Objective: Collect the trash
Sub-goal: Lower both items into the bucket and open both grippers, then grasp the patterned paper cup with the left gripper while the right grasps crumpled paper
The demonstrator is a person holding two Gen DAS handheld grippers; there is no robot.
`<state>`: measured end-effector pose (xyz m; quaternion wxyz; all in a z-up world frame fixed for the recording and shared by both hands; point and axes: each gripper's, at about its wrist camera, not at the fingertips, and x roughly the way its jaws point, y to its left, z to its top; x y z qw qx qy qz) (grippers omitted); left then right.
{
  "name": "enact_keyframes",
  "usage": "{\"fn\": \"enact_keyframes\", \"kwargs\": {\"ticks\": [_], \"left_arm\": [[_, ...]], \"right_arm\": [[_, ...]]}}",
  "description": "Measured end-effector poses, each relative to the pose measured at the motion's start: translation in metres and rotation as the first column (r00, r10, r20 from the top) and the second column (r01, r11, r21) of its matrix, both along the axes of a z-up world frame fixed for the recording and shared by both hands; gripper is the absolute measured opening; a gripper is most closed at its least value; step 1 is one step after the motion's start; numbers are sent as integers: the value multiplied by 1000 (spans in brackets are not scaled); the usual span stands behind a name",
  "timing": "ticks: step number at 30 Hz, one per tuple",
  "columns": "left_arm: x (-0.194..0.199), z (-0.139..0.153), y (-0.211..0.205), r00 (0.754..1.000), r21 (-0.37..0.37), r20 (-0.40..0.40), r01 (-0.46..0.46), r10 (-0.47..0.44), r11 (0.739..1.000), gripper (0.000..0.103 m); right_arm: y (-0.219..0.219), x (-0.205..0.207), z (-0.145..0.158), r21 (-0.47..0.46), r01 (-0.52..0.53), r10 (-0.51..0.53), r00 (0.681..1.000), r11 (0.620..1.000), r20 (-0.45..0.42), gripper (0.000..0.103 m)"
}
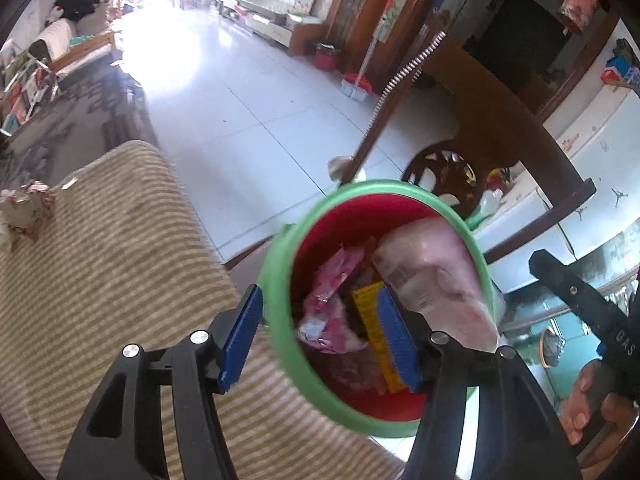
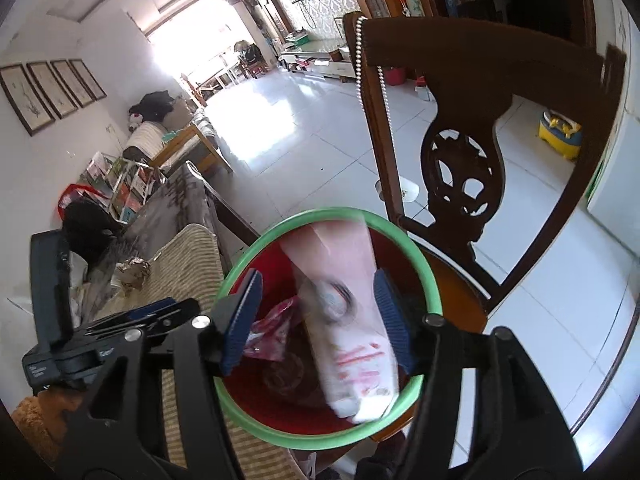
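Red inside and green-rimmed, the trash bin [image 1: 280,320] sits at the edge of the striped sofa [image 1: 100,260], beside a wooden chair [image 2: 460,128]. Our left gripper [image 1: 320,336] straddles its rim, jaws open. Our right gripper [image 2: 316,320] hangs open around a blurred pink package [image 2: 344,320] above the bin.

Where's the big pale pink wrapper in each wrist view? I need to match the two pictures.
Left wrist: pale pink wrapper right of centre, against the bin's right side.
Right wrist: same wrapper lower centre, blurred, between the open fingers, over the bin.
Shared landmark: the bin's green rim.
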<state>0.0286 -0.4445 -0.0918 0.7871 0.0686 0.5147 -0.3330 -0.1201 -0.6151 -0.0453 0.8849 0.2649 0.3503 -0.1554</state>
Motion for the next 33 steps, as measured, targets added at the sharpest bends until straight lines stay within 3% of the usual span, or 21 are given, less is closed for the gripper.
{"fn": "enact_keyframes", "kwargs": {"ticks": [10, 18, 27, 31, 33], "left_arm": [[24, 1, 103, 984, -17, -2, -177, 177, 984, 58], [43, -5, 216, 943, -23, -14, -333, 332, 943, 58], [67, -15, 357, 868, 6, -3, -497, 497, 868, 59], [80, -18, 401, 839, 10, -5, -543, 543, 839, 59], [86, -20, 417, 828, 8, -12, -560, 560, 829, 59]], "right_arm": [[76, 43, 21, -142, -121, 118, 993, 983, -26, 62], [167, 86, 25, -188, -255, 249, 967, 949, -55, 64], [284, 157, 7, -157, -460, 447, 887, 874, -114, 69], [325, 222, -6, -157, -545, 529, 838, 824, -134, 71], [335, 257, -14, -165, -556, 539, 830, 814, -142, 74]]}}
